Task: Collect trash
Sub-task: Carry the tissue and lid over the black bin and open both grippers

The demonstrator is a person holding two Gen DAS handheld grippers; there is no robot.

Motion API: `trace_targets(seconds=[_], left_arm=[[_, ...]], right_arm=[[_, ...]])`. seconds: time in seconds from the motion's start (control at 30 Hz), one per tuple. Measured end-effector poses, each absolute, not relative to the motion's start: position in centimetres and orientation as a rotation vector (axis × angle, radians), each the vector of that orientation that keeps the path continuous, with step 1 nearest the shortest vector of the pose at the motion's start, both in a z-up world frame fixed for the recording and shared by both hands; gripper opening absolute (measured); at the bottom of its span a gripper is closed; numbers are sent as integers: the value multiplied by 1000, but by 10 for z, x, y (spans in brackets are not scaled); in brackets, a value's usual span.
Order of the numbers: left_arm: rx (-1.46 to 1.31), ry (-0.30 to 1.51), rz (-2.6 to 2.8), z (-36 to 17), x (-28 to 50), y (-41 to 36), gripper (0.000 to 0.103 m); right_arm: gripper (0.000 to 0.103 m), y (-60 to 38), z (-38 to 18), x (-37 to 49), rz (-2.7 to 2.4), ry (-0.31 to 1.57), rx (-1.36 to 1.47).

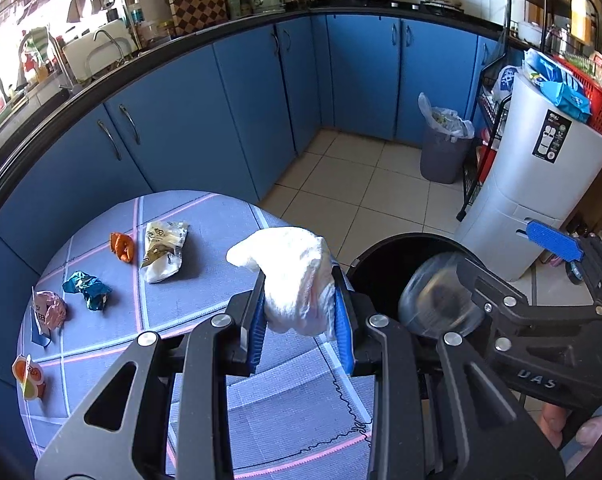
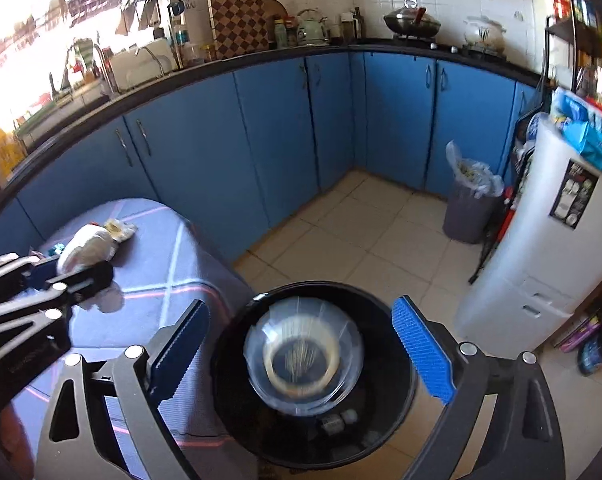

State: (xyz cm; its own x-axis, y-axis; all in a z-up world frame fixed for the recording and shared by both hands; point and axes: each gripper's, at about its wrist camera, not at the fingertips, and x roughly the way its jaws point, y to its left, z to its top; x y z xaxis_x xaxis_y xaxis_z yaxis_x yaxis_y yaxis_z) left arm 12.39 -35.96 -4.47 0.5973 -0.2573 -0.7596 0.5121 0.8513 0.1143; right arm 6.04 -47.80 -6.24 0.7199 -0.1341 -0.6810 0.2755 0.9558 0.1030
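Note:
My left gripper [image 1: 299, 280] is shut on a crumpled white tissue [image 1: 289, 256] and holds it above the right edge of the blue-clothed table [image 1: 205, 300]. My right gripper [image 2: 301, 306] stands open over the black bin [image 2: 381, 420] beside the table. A clear plastic cup [image 2: 303, 356] shows blurred in the bin's mouth, and neither pad touches it. On the table lie a white-yellow wrapper [image 1: 165, 250], an orange scrap [image 1: 121, 246], a teal wrapper [image 1: 88, 290], a pink wrapper [image 1: 49, 312] and an orange jelly cup [image 1: 29, 376].
A grey bin with a plastic liner [image 1: 445, 152] stands on the tiled floor by the blue cabinets [image 1: 205, 120]. A white storage tower [image 1: 533, 184] rises to the right of the black bin. A hand [image 1: 553, 420] grips the right tool.

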Motion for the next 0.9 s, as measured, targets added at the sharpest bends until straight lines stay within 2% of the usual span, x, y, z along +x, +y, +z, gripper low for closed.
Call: trace_targets(seconds=[0.63, 0.7, 0.73, 0.77, 0.83, 0.9], left_arm=[[381, 761, -512, -32, 117, -398, 33], [385, 749, -523, -28, 117, -405, 40], [387, 740, -522, -26, 117, -408, 58], [386, 726, -517, -24, 117, -410, 82], [366, 678, -509, -18, 113, -410, 92], [376, 661, -508, -17, 111, -409, 92]], right_arm=[[90, -503, -74, 38, -286, 745, 243], [90, -506, -77, 36, -293, 752, 252], [90, -508, -79, 35, -295, 757, 259], [90, -508, -80, 34, -297, 760, 262], [90, -509, -81, 34, -301, 766, 265], [90, -509, -81, 34, -303, 770, 263]])
